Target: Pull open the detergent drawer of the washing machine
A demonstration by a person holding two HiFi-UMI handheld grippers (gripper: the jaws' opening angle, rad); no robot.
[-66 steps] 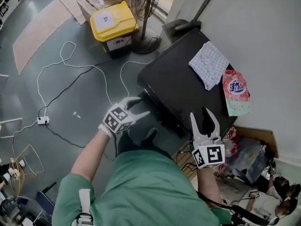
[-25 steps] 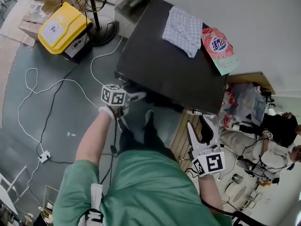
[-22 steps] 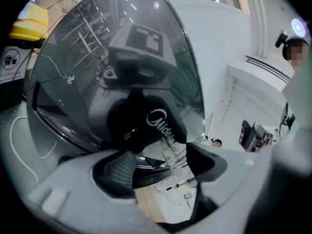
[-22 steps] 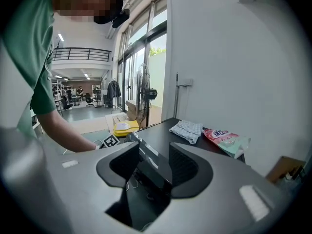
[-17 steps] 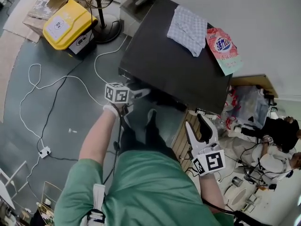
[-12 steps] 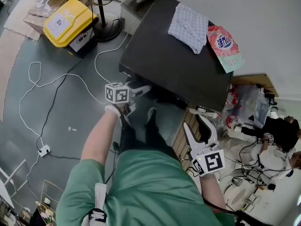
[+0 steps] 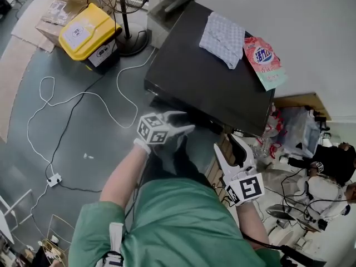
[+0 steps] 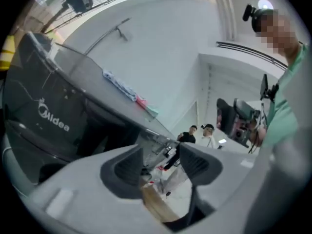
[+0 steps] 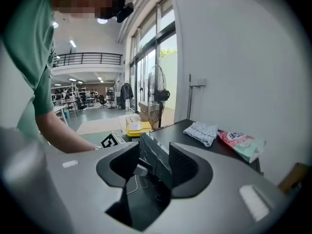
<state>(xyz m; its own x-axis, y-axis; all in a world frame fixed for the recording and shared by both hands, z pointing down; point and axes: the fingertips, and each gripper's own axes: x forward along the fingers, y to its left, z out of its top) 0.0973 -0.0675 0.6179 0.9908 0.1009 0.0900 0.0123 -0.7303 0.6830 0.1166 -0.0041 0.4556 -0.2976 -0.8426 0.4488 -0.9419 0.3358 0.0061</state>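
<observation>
your left gripper (image 7: 187, 122) – jaws closing, nothing between them – sits at the washing machine (image 7: 206, 77) front; drawer not discernible there. right gripper (image 7: 227, 145) released, empty, near its corner.

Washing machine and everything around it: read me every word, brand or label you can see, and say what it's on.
"Midea": on the dark front of the washing machine, left gripper view.
Detergent bag: white characters on a blue patch, too blurred to read.
Yellow box: white lid label, too small to read.
</observation>
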